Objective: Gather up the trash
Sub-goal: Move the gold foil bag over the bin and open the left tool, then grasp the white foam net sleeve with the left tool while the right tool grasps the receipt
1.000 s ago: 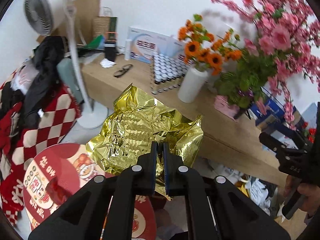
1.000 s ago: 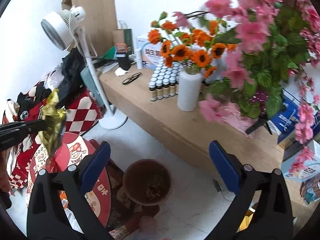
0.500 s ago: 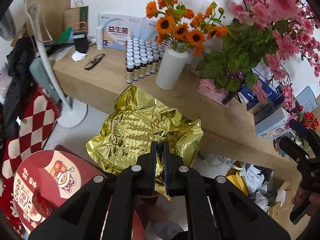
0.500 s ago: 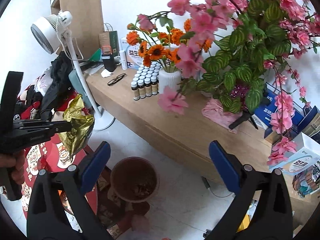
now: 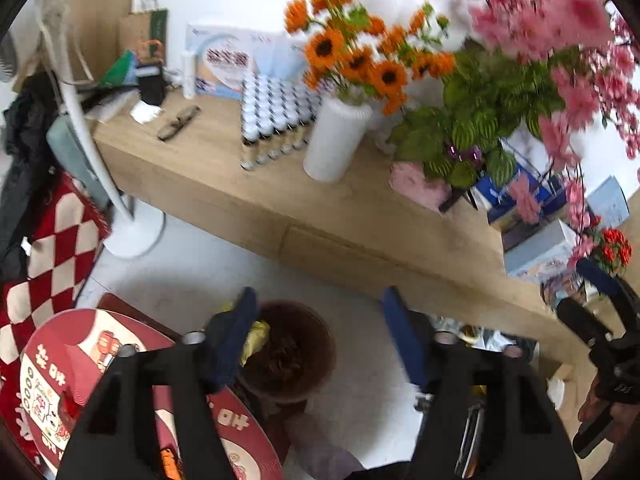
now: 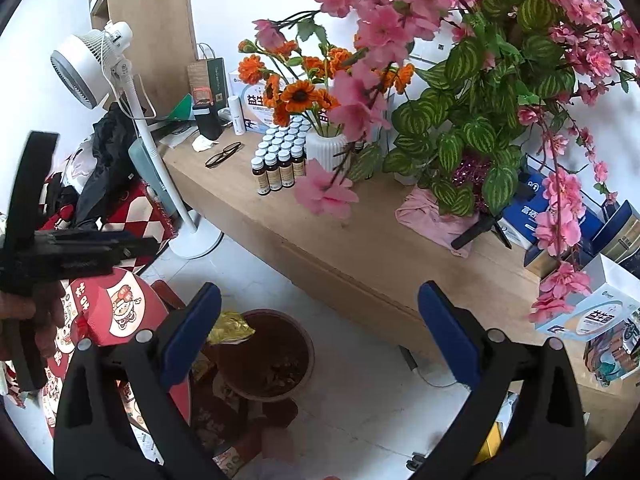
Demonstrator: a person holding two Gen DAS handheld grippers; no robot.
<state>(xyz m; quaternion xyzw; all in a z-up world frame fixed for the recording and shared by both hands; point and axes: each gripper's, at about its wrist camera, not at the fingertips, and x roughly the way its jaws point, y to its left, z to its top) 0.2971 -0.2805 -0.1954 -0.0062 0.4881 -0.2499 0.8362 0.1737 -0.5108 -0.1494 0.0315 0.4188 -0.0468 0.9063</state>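
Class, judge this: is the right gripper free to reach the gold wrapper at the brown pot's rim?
Probably yes: the right gripper is open and empty, and nothing lies between it and the gold wrapper on the brown pot.

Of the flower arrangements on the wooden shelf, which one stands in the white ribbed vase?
The orange sunflower-like bunch, in the white ribbed vase beside the small brown bottles; the pink blossoms rise further right.

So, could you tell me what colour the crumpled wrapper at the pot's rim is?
Shiny gold. The wrapper lies at the left rim of the brown pot, clearest in the right wrist view.
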